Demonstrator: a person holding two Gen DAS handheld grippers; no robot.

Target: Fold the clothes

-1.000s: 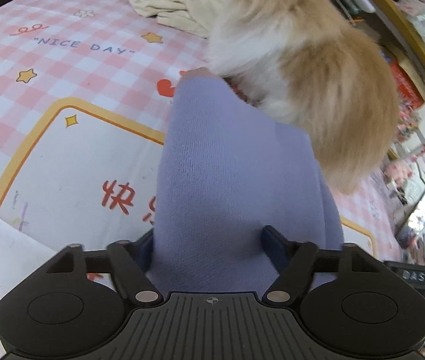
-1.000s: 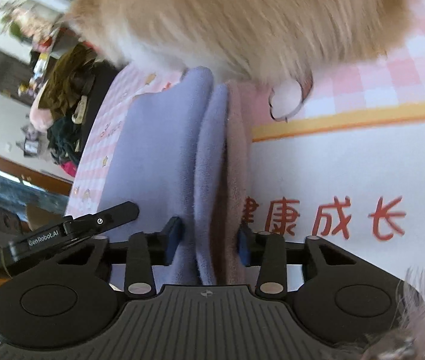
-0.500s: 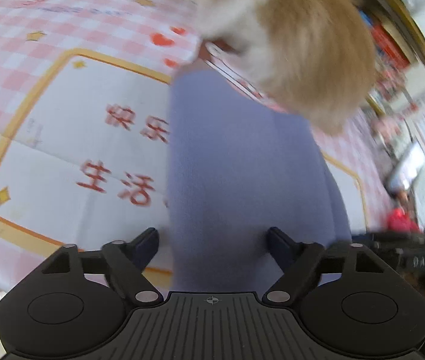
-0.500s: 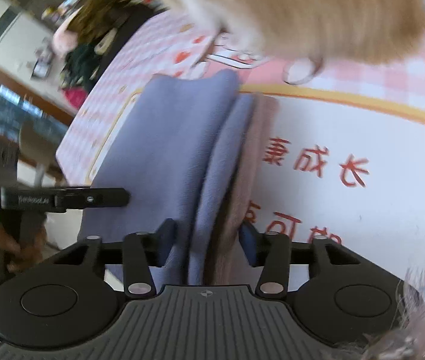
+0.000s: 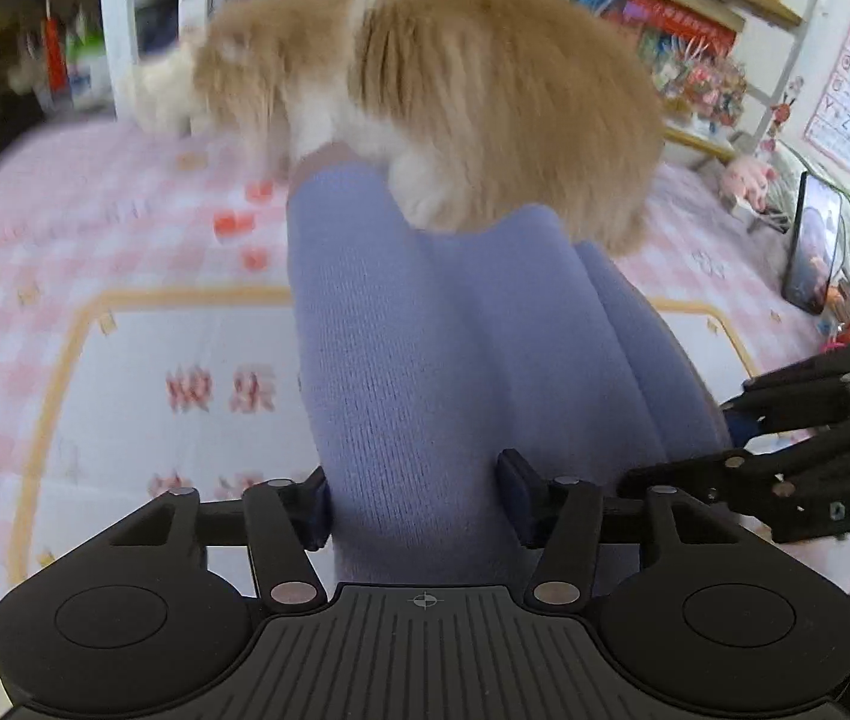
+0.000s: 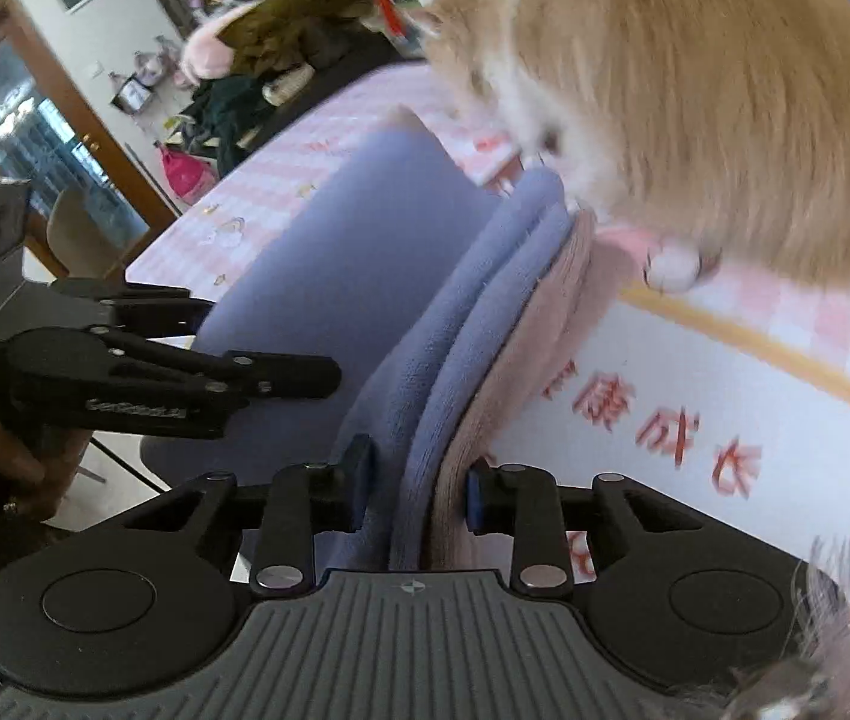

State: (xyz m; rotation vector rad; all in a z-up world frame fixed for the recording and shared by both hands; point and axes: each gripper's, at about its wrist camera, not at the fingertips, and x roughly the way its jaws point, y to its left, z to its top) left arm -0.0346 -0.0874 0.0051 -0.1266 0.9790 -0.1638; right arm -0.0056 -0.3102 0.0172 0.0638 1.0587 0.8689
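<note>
Lavender garment (image 5: 455, 360) is clamped by closing left gripper (image 5: 413, 501) and right gripper (image 6: 419, 492); cat (image 5: 473, 102) on far end risks dragging it loose.

Fluffy ginger-and-white cat (image 5: 473, 102) on pink checked cloth (image 5: 95, 228), cluttered shelves (image 5: 689, 30) behind

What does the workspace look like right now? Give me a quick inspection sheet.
Surface: pink checked mat with a white panel and red lettering.
Job's things: folded purple garment, lifted toward both tools, pink layer on one edge.
Clutter: a fluffy cat stands at the garment's far end.
Grippers: left tool and right tool each have the garment between their fingers, both closing.
Cables: nothing seen.
Surroundings: bookshelves, a phone propped nearby, a door.
</note>
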